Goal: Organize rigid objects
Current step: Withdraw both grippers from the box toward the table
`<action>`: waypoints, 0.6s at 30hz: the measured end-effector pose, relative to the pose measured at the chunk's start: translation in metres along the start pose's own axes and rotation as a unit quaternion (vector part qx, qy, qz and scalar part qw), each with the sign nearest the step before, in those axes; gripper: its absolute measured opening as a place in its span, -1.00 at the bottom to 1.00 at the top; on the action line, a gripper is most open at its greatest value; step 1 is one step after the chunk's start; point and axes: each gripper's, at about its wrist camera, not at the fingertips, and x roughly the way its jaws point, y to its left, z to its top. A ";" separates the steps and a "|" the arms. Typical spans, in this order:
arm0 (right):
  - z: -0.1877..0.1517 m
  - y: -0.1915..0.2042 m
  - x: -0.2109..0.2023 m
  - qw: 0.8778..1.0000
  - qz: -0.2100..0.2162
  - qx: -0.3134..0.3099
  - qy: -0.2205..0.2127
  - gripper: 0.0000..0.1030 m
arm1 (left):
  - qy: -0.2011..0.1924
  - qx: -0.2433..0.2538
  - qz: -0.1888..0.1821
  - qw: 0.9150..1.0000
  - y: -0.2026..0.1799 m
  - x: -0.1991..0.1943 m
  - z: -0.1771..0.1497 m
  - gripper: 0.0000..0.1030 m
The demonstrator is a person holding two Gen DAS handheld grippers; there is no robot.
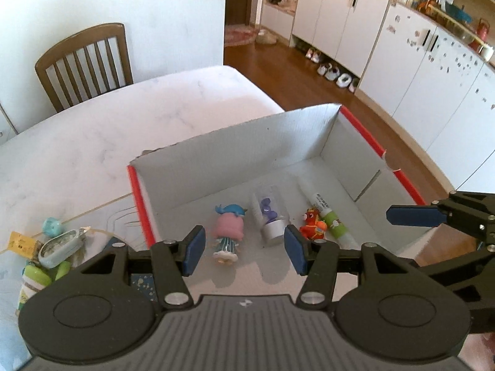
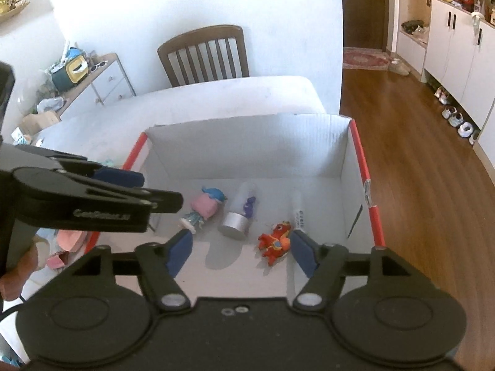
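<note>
A white cardboard box with red edges (image 1: 235,151) (image 2: 247,142) sits on the table. In it lie a pink doll with blue hair (image 1: 228,232) (image 2: 202,207), a clear tube with a purple figure and silver cap (image 1: 269,216) (image 2: 241,210), a red dragon toy (image 1: 312,224) (image 2: 276,239) and a white and green tube (image 1: 328,216) (image 2: 298,211). My left gripper (image 1: 244,249) is open and empty above the box's near part. My right gripper (image 2: 241,252) is open and empty above the box too; it shows at the right of the left wrist view (image 1: 414,216).
Several small items lie on the table left of the box: a pale blue case (image 1: 60,249), a teal figure (image 1: 52,227), a green and white pack (image 1: 37,278). A wooden chair (image 1: 83,61) (image 2: 205,54) stands at the far side. Wooden floor and white cabinets (image 1: 417,71) are on the right.
</note>
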 end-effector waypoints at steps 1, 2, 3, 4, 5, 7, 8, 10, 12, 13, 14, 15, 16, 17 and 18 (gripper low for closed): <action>-0.001 0.003 -0.002 1.000 -0.001 0.001 -0.003 0.39 | -0.006 -0.001 -0.002 1.000 0.002 -0.004 -0.002 0.07; -0.002 0.005 -0.004 1.000 -0.002 0.001 -0.005 0.42 | -0.012 -0.001 -0.005 1.000 0.004 -0.010 -0.005 0.07; -0.003 0.009 -0.007 1.000 -0.003 0.000 -0.009 0.44 | -0.017 0.000 -0.005 1.000 0.005 -0.015 -0.006 0.07; -0.004 0.013 -0.009 1.000 -0.005 0.001 -0.014 0.48 | -0.022 0.001 -0.005 1.000 0.007 -0.021 -0.009 0.07; -0.005 0.016 -0.012 1.000 -0.005 0.001 -0.018 0.54 | -0.026 0.002 -0.006 1.000 0.009 -0.025 -0.011 0.07; -0.006 0.024 -0.016 1.000 -0.008 0.001 -0.025 0.59 | -0.036 0.003 -0.009 0.999 0.015 -0.036 -0.017 0.07; -0.007 0.027 -0.018 1.000 -0.008 0.003 -0.028 0.63 | -0.039 0.003 -0.010 0.999 0.018 -0.041 -0.019 0.13; -0.010 0.035 -0.022 0.999 -0.004 0.007 -0.036 0.67 | -0.049 0.001 -0.014 0.999 0.026 -0.050 -0.025 0.19; -0.012 0.043 -0.026 0.999 -0.003 0.013 -0.048 0.73 | -0.060 0.003 -0.015 0.998 0.034 -0.059 -0.031 0.20; -0.014 0.048 -0.027 0.998 -0.003 0.015 -0.054 0.76 | -0.064 0.003 -0.015 0.998 0.038 -0.064 -0.034 0.20; -0.015 0.052 -0.029 0.998 -0.002 0.018 -0.059 0.78 | -0.069 0.004 -0.016 0.997 0.042 -0.068 -0.037 0.21; -0.016 0.057 -0.031 0.998 -0.001 0.021 -0.064 0.79 | -0.072 0.004 -0.017 0.997 0.047 -0.072 -0.041 0.23; -0.017 0.062 -0.032 0.997 0.000 0.024 -0.070 0.83 | -0.076 0.004 -0.018 0.997 0.051 -0.076 -0.043 0.26; -0.019 0.066 -0.034 0.997 0.000 0.027 -0.076 0.89 | -0.080 0.004 -0.018 0.997 0.055 -0.079 -0.046 0.34; -0.020 0.072 -0.036 0.996 0.001 0.030 -0.084 0.92 | -0.085 0.004 -0.018 0.996 0.060 -0.083 -0.050 0.37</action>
